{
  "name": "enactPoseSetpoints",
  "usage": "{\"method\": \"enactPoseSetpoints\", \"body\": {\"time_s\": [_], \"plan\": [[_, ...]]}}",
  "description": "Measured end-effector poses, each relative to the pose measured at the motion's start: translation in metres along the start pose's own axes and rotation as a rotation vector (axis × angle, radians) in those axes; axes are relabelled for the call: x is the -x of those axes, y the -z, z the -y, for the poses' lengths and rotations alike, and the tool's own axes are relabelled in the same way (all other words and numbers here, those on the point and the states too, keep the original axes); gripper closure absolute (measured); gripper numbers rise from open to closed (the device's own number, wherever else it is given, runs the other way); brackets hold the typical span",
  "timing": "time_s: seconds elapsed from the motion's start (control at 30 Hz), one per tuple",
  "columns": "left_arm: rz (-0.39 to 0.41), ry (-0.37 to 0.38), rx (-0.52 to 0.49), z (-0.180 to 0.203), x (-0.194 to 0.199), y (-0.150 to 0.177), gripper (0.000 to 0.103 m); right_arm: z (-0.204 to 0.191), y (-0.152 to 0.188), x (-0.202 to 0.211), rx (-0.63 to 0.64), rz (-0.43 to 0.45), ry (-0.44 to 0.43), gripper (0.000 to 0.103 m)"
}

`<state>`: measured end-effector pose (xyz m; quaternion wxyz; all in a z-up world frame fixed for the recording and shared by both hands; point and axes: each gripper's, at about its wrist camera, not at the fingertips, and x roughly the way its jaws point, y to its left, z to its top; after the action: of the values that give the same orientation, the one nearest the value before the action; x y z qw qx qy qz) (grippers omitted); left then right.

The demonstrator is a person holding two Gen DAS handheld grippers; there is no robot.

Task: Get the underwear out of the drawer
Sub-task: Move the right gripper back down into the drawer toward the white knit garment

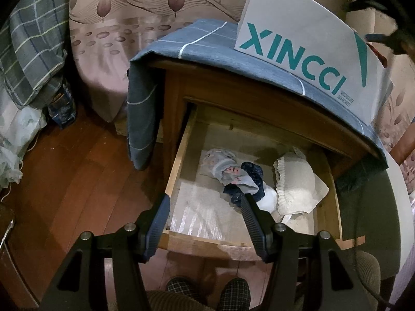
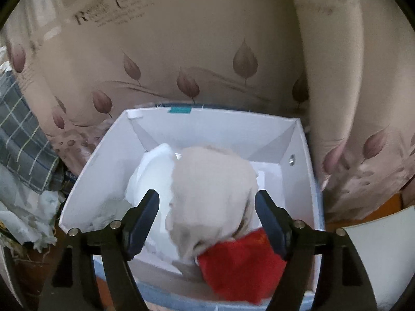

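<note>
The wooden drawer (image 1: 176,171) stands pulled out. In it lie a grey patterned piece of underwear (image 1: 228,171), a dark blue piece (image 1: 253,173), a white piece (image 1: 268,198) and a cream lace-edged piece (image 1: 298,186). My left gripper (image 1: 205,195) hangs open over the drawer's front with nothing between its fingers. My right gripper (image 2: 207,193) is open over the white box (image 2: 85,181). A beige garment (image 2: 212,186) lies between its fingers, resting on a white garment (image 2: 153,178) and beside a red one (image 2: 241,267).
The box, printed XINCCI (image 1: 298,49), stands on the nightstand's blue cloth cover (image 1: 202,41). A leaf-patterned beige fabric (image 1: 109,26) hangs behind. Plaid bedding (image 1: 31,51) is at the left. Wooden floor (image 1: 77,168) lies left of the drawer. A person's checked slippers (image 1: 233,292) are below.
</note>
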<state>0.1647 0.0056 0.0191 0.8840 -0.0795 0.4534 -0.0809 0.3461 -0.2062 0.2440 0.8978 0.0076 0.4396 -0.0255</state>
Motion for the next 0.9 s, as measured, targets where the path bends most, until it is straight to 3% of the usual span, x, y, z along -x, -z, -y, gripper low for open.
{"method": "enactPoseSetpoints", "body": {"time_s": [0.17,0.37,0.5,0.73,0.9], "plan": [[-0.004,-0.002,0.010,-0.002,0.000,0.000,0.045,0.005,0.027,0.052,0.019,0.037,-0.071,0.022],[-0.006,-0.008,0.022,-0.005,0.001,-0.001,0.045,0.015,0.092,0.064,0.046,-0.049,-0.089,0.018],[-0.007,-0.007,0.035,-0.007,0.001,-0.001,0.045,0.023,0.142,0.039,0.022,-0.145,-0.080,0.018],[-0.006,-0.011,0.037,-0.011,0.001,-0.001,0.045,0.025,0.220,-0.049,-0.074,-0.354,-0.038,0.018],[-0.006,-0.001,0.050,-0.013,0.000,-0.001,0.045,0.008,0.237,-0.099,-0.020,-0.405,0.040,0.018]]}}
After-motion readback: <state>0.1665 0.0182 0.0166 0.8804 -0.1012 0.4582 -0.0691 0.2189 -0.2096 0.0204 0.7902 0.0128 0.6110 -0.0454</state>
